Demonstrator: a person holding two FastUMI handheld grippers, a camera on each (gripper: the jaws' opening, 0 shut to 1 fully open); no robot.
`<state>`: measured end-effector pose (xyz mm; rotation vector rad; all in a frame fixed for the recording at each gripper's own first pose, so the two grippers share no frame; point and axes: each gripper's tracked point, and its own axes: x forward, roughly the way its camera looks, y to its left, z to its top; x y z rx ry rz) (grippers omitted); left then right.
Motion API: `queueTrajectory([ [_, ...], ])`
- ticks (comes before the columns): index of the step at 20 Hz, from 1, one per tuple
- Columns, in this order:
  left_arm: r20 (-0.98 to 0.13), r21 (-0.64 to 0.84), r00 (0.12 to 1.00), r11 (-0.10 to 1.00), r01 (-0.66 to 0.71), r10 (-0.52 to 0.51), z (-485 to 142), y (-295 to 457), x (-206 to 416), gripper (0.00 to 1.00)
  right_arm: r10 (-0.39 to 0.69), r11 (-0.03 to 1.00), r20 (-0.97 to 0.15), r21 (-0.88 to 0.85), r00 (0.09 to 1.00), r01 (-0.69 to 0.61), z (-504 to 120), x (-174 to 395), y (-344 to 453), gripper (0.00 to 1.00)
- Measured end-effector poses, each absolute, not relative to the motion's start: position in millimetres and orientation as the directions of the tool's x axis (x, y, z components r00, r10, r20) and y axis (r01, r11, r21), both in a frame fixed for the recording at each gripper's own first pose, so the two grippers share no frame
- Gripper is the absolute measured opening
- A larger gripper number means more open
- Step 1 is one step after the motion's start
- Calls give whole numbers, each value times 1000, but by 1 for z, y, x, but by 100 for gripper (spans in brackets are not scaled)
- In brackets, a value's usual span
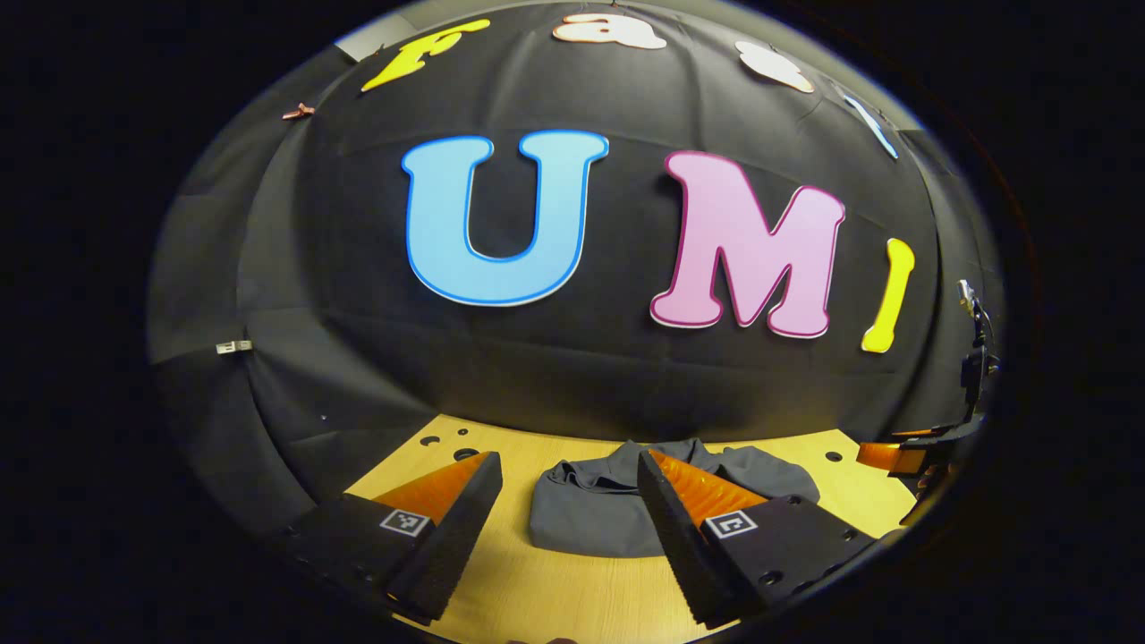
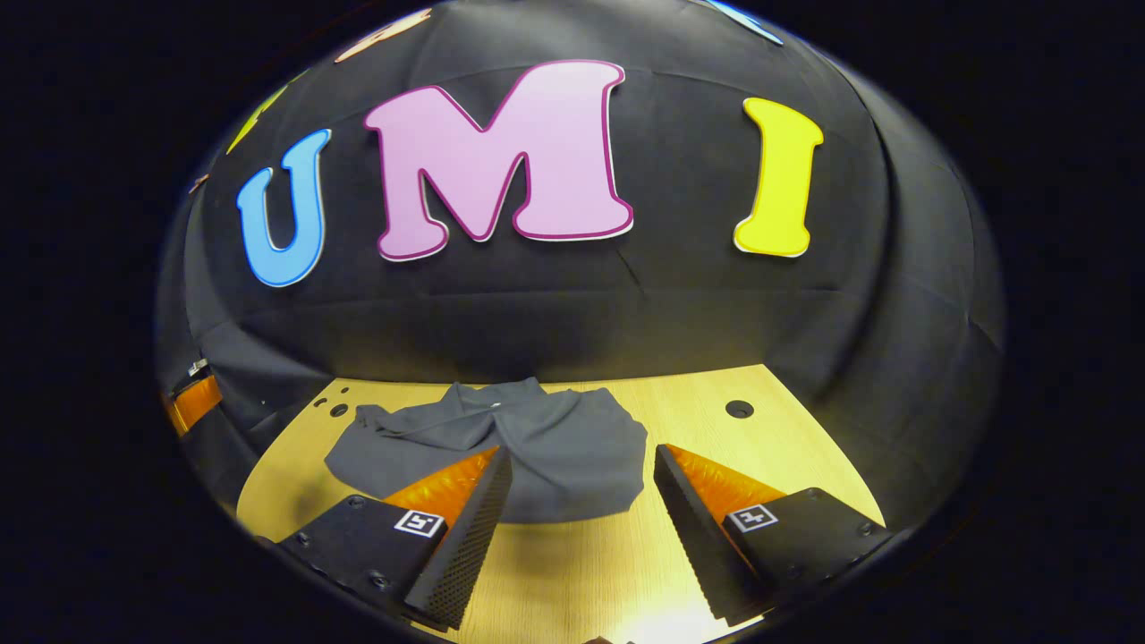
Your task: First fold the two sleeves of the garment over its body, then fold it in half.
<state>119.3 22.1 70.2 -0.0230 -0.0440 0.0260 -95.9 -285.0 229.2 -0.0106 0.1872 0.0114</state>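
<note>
The left claw is released, its two fingers spread wide with nothing between them, hanging above the wooden worktop. Just beyond its tips lies the grey garment, a compact bundle resting on the worktop close to the black cloth wall. The right claw is released as well, fingers apart and holding nothing, with the same garment lying ahead of it and a little to its left. From the right gripper view the cloth looks gathered into a rounded shape, with folds running across the top and no sleeve stretching out to either side.

Judging by that shape, the sleeves seem already laid over the body and the garment may even be halved; I cannot tell which from these views. If the halving is still due, the next move calls for both claws to descend to one edge, pinch it, and carry it over evenly.
</note>
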Motion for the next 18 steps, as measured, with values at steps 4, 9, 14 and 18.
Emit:
queueTrajectory([
  [4, 104, 17, 994, 1000, -14, 12, 68, 29, 65, 96, 26, 1000, -214, 15, 977, -23, 207, -152, -272, 99],
  [9, 48, 127, 998, 991, 31, -37, 7, 30, 26, 96, 30, 999, -291, 34, 956, -21, 158, -209, -263, 99],
  [14, -80, 87, 994, 992, 86, -80, -58, 7, -3, 96, 19, 999, -395, 41, 918, -3, 102, -245, -258, 99],
  [18, -112, 100, 986, 986, 136, -125, -70, -10, -6, 96, 36, 999, -432, 34, 901, -23, 84, -259, -246, 99],
])
